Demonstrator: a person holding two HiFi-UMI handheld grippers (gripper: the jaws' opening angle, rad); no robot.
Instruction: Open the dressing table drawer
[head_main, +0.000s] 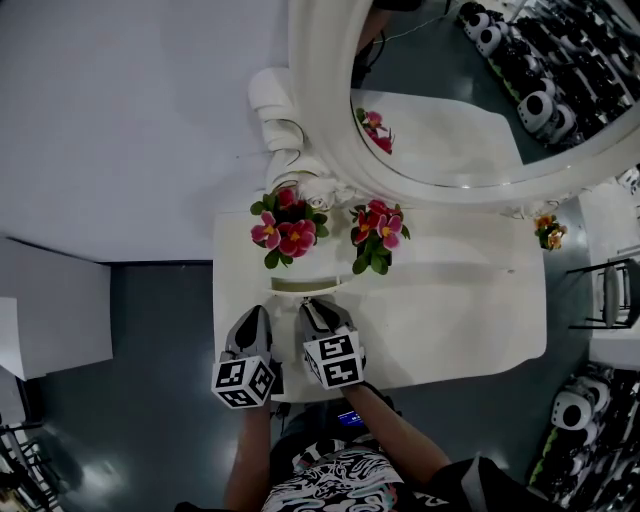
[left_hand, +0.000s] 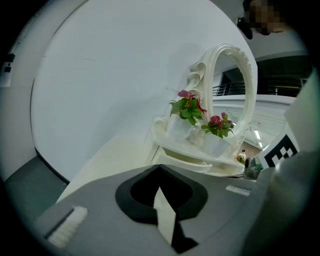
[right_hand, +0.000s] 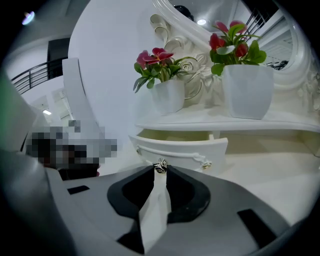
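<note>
Our right hand-held gripper (right_hand: 160, 172) was pinching the small silvery metal knob (right_hand: 160, 166) at the middle of the white drawer (right_hand: 177, 150), with the knob caught right at the jaw tips. Our left hand-held gripper (left_hand: 159, 169) had its jaws pressed together with nothing between them. In the head view it sat just beside the right one, near the drawer's left end and apart from the drawer front.

The drawer stood partly pulled out of the white dressing desk (head_main: 450, 300), and we could see its cream inside behind the front panel. Directly above the drawer ran a narrow white shelf (right_hand: 225, 122). On that shelf stood two white pots of pink-red flowers with green leaves, one (right_hand: 169, 95) above the drawer's left part and the other (right_hand: 247, 90) above and to the right of the drawer's right end. Behind the drawer and shelf rose the carved white frame of the oval mirror (head_main: 320, 130). To the right of the drawer the desk top lay wide and pale, and far off on that side, well apart from the drawer, we saw a small bunch of orange flowers (head_main: 548, 230).
</note>
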